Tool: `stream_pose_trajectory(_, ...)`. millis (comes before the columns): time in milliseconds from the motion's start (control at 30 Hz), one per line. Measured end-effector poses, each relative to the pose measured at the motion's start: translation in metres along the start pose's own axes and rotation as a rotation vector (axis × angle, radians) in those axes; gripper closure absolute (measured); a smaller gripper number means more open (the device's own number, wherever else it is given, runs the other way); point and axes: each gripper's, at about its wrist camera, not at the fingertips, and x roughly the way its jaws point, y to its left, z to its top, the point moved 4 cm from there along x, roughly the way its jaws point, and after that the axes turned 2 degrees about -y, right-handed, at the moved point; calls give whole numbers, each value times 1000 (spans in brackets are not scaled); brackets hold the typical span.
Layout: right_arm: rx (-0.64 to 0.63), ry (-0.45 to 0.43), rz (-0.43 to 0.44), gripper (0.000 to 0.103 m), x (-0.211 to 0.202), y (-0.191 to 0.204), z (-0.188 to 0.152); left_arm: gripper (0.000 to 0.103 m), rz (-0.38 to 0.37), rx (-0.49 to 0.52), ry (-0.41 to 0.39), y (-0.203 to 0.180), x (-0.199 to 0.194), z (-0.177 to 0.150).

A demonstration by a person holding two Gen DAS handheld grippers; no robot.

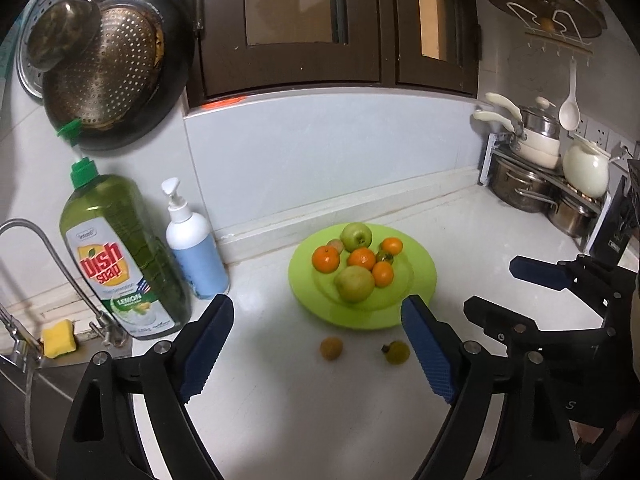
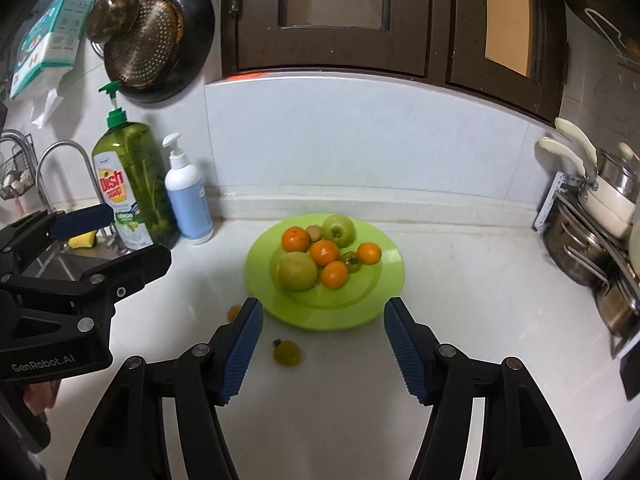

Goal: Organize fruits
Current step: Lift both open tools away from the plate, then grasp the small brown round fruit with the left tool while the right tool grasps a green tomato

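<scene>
Mid-frame on the white counter (image 1: 280, 400), a green plate (image 1: 420, 280) is loaded with oranges, an apple and a pear. Just below it, two small fruits are left loose: a brownish one (image 1: 331, 348) and a greenish one (image 1: 397, 352). Both the left gripper (image 1: 320, 348) and right gripper (image 2: 322, 348) are held wide apart, nothing clamped.

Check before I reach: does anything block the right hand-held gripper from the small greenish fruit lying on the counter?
Nothing visible does. The small greenish fruit lies on bare white counter just ahead of the open right hand-held gripper, short of the lime-green plate.
</scene>
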Motion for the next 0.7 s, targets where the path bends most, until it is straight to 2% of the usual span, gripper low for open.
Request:
stream_pose_trajectory(300, 22, 36, -17, 39, 7, 20, -24, 17, -25, 74, 32, 12, 8, -28)
stream_pose_trajectory(700, 30, 112, -8, 39, 43, 33, -39, 17, -121, 145, 97, 17, 48, -56)
